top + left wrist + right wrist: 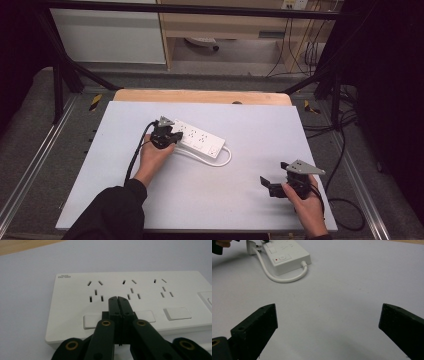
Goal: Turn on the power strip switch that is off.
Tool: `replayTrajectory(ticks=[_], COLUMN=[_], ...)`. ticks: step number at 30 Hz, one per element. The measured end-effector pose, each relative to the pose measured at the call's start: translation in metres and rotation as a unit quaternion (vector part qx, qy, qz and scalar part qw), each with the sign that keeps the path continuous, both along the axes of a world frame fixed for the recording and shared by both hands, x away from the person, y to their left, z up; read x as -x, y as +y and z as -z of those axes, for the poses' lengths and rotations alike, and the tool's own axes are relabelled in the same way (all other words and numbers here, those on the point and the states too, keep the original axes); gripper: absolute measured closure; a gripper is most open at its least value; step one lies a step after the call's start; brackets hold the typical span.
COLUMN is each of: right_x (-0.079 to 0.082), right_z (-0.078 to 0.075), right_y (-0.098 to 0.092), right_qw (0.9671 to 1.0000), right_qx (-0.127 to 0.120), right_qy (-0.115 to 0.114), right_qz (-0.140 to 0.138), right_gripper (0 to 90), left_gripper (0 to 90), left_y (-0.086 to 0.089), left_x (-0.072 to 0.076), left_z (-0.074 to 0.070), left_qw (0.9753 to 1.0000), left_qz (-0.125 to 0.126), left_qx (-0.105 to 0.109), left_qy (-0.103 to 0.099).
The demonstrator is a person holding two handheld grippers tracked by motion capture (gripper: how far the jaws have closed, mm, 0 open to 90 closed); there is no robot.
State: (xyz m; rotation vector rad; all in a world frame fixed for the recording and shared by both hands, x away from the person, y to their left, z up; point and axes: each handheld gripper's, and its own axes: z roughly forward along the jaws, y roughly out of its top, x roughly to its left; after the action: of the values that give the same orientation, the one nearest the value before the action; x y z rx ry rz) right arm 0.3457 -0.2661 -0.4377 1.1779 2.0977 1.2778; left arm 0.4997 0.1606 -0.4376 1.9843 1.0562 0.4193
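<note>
One white power strip (199, 138) lies left of centre on my desk (250, 200), its cable (220, 161) looping round the near side. My left gripper (117, 298) hovers over it with jaws pressed together and holding nothing, tips above the row of rocker switches (176, 313), so I judge I am about to press a switch; the next move calls for lowering the closed tips squarely onto one rocker. I count three socket groups and three switches in the left gripper view. My right gripper (272, 185) waits well apart near the desk's right edge, jaws spread wide and empty.
</note>
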Motion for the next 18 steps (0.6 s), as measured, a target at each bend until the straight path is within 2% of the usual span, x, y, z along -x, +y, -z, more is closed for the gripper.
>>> replayTrajectory(ticks=[16, 18], right_x=[0.0, 0.0], right_z=[-0.0002, -0.0002], right_y=[-0.0002, -0.0002], right_qw=[1.0, 1.0], right_qx=[-0.002, -0.002], right_qy=[-0.001, -0.001], right_qz=[0.0, -0.001], right_gripper=[2.5, 2.5], left_gripper=[90.0, 90.0], left_y=[0.0026, 0.0034], left_x=[-0.0024, -0.0029], left_z=[0.0004, 0.0008], left_qw=[0.9999, 0.9998], left_qz=[-0.006, -0.009], left_qx=[0.011, 0.018], left_qy=[0.001, 0.005])
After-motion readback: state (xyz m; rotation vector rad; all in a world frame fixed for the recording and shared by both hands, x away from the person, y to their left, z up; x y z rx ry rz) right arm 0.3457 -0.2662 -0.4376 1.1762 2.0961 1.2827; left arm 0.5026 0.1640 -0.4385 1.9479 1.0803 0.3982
